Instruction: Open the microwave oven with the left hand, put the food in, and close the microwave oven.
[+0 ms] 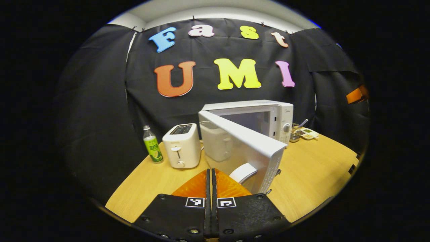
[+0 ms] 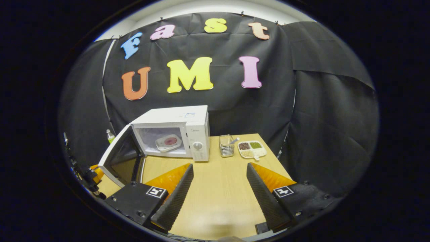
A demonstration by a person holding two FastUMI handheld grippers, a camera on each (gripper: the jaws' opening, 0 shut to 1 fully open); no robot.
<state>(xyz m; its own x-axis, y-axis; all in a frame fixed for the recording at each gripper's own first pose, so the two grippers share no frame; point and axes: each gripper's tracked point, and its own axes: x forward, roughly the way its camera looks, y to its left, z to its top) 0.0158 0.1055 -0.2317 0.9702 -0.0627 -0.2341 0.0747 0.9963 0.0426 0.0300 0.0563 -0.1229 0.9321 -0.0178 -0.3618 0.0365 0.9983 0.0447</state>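
Note:
The white microwave (image 2: 188, 129) stands at the back of the wooden table with its door (image 2: 117, 158) swung wide open to the left. Inside the cavity lies a white plate with pink food (image 2: 169, 142). In the left gripper view the microwave (image 1: 265, 116) has its open door (image 1: 245, 148) just ahead, edge-on. My left gripper (image 1: 211, 171) is shut with nothing between its fingers, close to the left of the door's handle (image 1: 243, 172) and apart from it. My right gripper (image 2: 220, 178) stands open and holds nothing, over the table in front of the microwave.
A white toaster (image 1: 181, 145) and a green-labelled bottle (image 1: 153, 144) stand left of the microwave. To its right are a wire mesh cup (image 2: 226, 145) and a divided tray of grains (image 2: 252, 149). Bare tabletop (image 2: 218, 201) lies under the right gripper.

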